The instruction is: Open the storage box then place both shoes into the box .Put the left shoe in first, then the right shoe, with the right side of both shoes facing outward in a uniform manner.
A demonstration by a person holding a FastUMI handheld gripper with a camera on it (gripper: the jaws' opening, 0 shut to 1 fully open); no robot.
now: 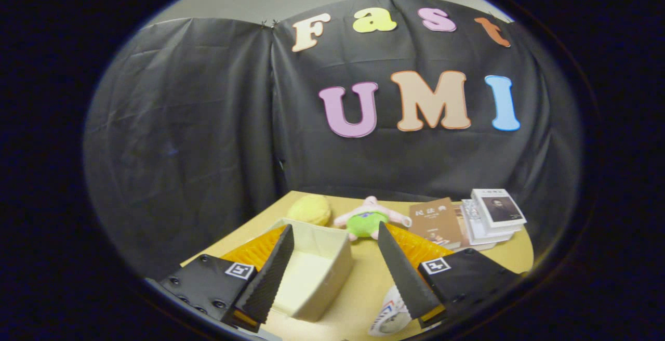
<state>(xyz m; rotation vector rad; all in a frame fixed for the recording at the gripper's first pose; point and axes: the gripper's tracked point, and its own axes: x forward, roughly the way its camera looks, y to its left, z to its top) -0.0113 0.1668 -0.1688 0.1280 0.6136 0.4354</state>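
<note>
My gripper point(335, 228) hangs above the table, open wide with nothing between its fingers. A cream storage box point(340, 271) stands below, just inside the left finger point(270, 273); its top is open and its inside looks bare. Whether a lid is attached I cannot tell. Close under the right finger point(402, 273) lies part of a white shoe point(387, 317) with coloured stripes, mostly hidden by that finger.
Beyond the fingers on the tan table point(363, 289) lie a yellow plush point(310, 209) and a pink plush in green shorts point(370, 220). A brown book point(435, 221) and a stack of white books point(493, 213) sit at the far right. Black cloth walls close the back.
</note>
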